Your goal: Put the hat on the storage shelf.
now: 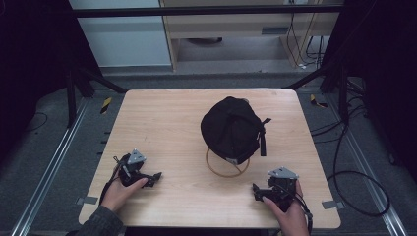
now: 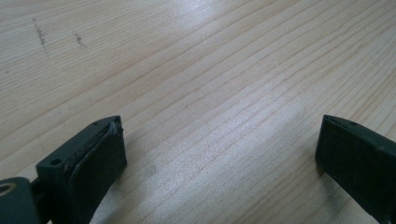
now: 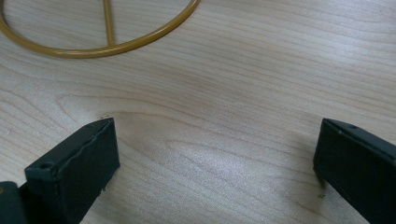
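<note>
A black cap (image 1: 231, 129) sits on a brass wire stand (image 1: 227, 164) near the middle of the wooden table (image 1: 167, 118). The left gripper (image 1: 156, 176) rests near the front left corner, the right gripper (image 1: 255, 189) near the front right corner; both have jaws spread wide, grasping nothing, well apart from the cap.

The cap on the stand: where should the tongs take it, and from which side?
Probably at the lower rim of the cap on its right, by the hanging strap. There the fabric edge stands clear of the gold stand, giving thin material to pinch. The right tongs, open, sit nearest; come in low from the right.
</note>
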